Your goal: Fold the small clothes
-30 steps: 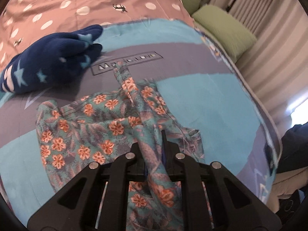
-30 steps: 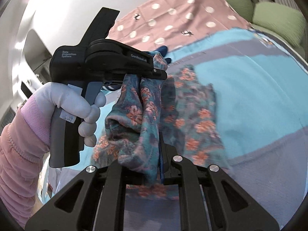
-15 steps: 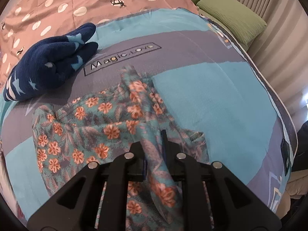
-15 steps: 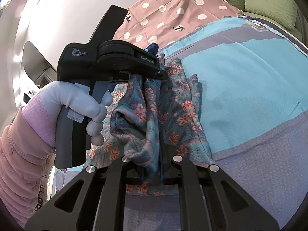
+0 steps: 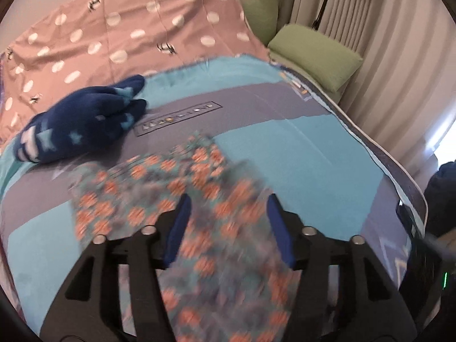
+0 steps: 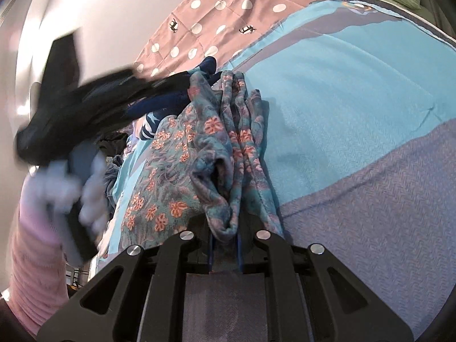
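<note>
A teal garment with orange flowers lies partly bunched on the blue and grey bedspread. My left gripper hovers over it with its jaws opening; the blurred cloth lies under and between the blue pads, which do not press on it. In the right wrist view my right gripper is shut on a gathered fold of the floral garment. The left gripper appears there as a black blur at the left, held by a gloved hand in a pink sleeve.
A folded navy garment with stars lies at the back left of the bedspread. Behind it is a pink dotted sheet. Green cushions and curtains line the right side beyond the bed's edge.
My left gripper has let go of the floral garment, its jaws spreading wide, and it has drawn back and up. The right gripper keeps its hold and has sunk lower.
</note>
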`<act>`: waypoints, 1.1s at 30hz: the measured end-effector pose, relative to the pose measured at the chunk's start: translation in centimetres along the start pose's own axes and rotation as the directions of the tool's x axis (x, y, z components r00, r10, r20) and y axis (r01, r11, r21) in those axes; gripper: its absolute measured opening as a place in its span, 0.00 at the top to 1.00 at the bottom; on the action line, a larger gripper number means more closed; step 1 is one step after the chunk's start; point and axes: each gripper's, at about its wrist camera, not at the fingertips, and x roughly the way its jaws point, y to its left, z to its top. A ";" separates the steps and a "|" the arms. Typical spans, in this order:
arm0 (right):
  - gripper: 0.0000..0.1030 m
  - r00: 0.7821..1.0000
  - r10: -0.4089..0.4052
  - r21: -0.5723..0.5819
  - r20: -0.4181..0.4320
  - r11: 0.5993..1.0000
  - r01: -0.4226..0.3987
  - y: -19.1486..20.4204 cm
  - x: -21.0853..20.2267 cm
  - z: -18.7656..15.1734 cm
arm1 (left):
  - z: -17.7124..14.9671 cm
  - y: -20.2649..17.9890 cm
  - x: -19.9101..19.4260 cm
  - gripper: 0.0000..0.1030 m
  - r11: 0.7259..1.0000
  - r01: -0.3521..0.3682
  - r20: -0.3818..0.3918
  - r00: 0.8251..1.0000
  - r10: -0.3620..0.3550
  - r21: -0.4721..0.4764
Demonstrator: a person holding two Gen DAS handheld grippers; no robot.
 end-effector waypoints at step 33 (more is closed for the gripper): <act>0.75 0.996 -0.035 -0.172 0.086 0.984 0.049 3.1 -3.1 1.3 | -18.5 2.7 -7.2 0.53 0.966 -0.253 -0.015 0.967 0.254 0.057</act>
